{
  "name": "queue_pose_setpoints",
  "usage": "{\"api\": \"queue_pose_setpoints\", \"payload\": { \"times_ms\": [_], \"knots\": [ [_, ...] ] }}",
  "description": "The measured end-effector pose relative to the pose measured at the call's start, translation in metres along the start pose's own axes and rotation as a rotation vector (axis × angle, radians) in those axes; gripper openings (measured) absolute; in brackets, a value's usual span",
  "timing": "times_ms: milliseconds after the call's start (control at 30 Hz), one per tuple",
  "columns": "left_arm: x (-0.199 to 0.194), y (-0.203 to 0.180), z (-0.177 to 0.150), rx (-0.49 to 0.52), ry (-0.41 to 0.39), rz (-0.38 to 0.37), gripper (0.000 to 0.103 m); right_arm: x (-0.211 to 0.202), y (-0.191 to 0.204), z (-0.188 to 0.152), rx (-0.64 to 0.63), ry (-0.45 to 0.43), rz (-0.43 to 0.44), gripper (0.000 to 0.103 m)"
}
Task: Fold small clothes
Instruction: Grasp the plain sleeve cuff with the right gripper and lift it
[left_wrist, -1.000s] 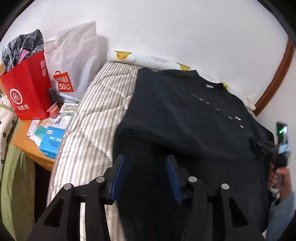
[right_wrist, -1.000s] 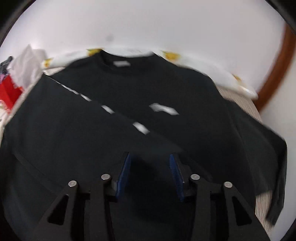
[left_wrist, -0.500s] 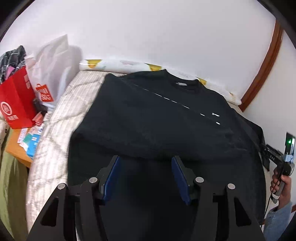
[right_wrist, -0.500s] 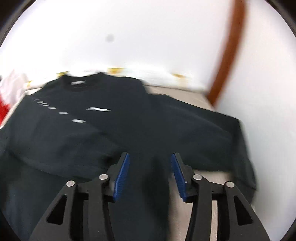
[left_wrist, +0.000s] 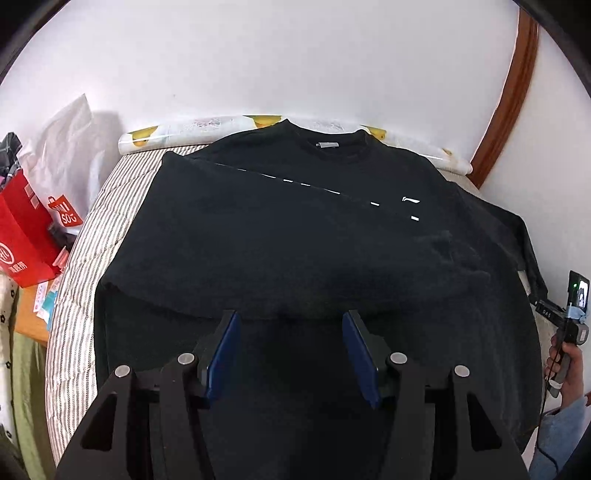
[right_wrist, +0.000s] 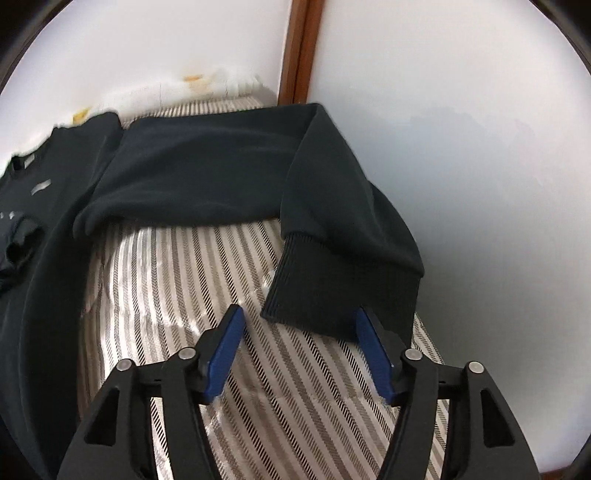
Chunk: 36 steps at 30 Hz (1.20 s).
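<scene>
Right now my black sweatshirt (left_wrist: 295, 236) lies flat on the striped bed cover (right_wrist: 207, 280), its neck up by the wall. One sleeve is folded across the front.

My left gripper (left_wrist: 291, 332) hangs over the bottom part of the sweatshirt. Its blue pads (left_wrist: 224, 350) are apart and nothing is pinched between them.

My right gripper (right_wrist: 299, 332) is over by the other sleeve (right_wrist: 332, 206), near the white wall. Its jaws are opening. The ribbed cuff (right_wrist: 325, 288) sits just ahead of the pads, with its lower edge between the tips, but they do not squeeze it.

A red paper bag (left_wrist: 22, 236) and a white shopping bag (left_wrist: 66, 166) stand beside the bed.
</scene>
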<state>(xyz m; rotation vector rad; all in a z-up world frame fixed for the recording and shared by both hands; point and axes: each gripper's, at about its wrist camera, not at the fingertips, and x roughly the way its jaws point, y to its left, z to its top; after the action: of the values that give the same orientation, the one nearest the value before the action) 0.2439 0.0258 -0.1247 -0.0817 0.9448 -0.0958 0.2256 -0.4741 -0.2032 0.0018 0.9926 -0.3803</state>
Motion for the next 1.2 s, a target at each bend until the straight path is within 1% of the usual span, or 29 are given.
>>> {"api": "queue_pose_setpoints", "payload": {
  "times_ms": [167,200,233,267,300,333,400,500,633,700,800,867,933,967,1000,1100,1200],
  "knots": [
    [0.000,-0.002,0.001,0.000,0.005,0.004,0.054,0.004,0.000,0.003,0.019,-0.008,0.005,0.064],
    [0.000,-0.001,0.001,0.000,0.005,0.003,0.054,0.004,-0.001,0.004,0.029,-0.001,0.011,0.062],
    [-0.001,0.000,0.000,0.000,0.004,0.001,0.054,0.006,-0.005,0.005,0.036,0.003,0.011,0.045],
    [-0.001,0.001,0.000,0.000,0.003,0.001,0.054,0.006,-0.005,0.005,0.040,0.002,-0.016,0.023],
    [-0.002,0.002,-0.001,-0.001,0.001,0.001,0.054,0.002,-0.010,0.001,0.034,0.006,-0.047,0.014],
    [-0.002,0.006,-0.001,-0.005,-0.001,0.002,0.054,0.003,-0.011,0.002,0.023,0.011,-0.085,0.011],
    [-0.004,0.012,-0.003,-0.016,-0.002,0.000,0.054,0.003,-0.013,0.007,0.034,0.013,-0.061,0.011],
    [-0.007,0.025,-0.004,-0.037,-0.011,-0.006,0.054,-0.021,-0.013,0.015,0.066,-0.033,0.006,0.010],
    [-0.011,0.047,-0.007,-0.078,-0.020,-0.013,0.054,-0.066,0.006,0.035,0.078,-0.106,0.110,0.010],
    [-0.013,0.057,-0.009,-0.095,-0.026,-0.018,0.054,-0.091,0.025,0.049,0.073,-0.142,0.163,0.010],
    [-0.018,0.075,-0.017,-0.127,-0.034,-0.036,0.054,-0.125,0.062,0.075,0.055,-0.183,0.273,0.010],
    [-0.020,0.086,-0.022,-0.144,-0.039,-0.041,0.054,-0.151,0.098,0.090,0.021,-0.207,0.345,0.010],
    [-0.022,0.097,-0.027,-0.154,-0.042,-0.042,0.054,-0.166,0.131,0.104,-0.008,-0.214,0.399,0.010],
    [-0.022,0.102,-0.029,-0.159,-0.044,-0.042,0.054,-0.176,0.157,0.109,-0.032,-0.216,0.442,0.010],
    [-0.023,0.107,-0.031,-0.164,-0.046,-0.040,0.054,-0.182,0.171,0.111,-0.047,-0.214,0.465,0.010],
    [-0.023,0.124,-0.037,-0.185,-0.048,-0.032,0.054,-0.191,0.236,0.116,-0.109,-0.185,0.527,0.010],
    [-0.023,0.144,-0.043,-0.208,-0.042,-0.034,0.054,-0.188,0.301,0.119,-0.157,-0.152,0.588,0.010]
  ]
}}
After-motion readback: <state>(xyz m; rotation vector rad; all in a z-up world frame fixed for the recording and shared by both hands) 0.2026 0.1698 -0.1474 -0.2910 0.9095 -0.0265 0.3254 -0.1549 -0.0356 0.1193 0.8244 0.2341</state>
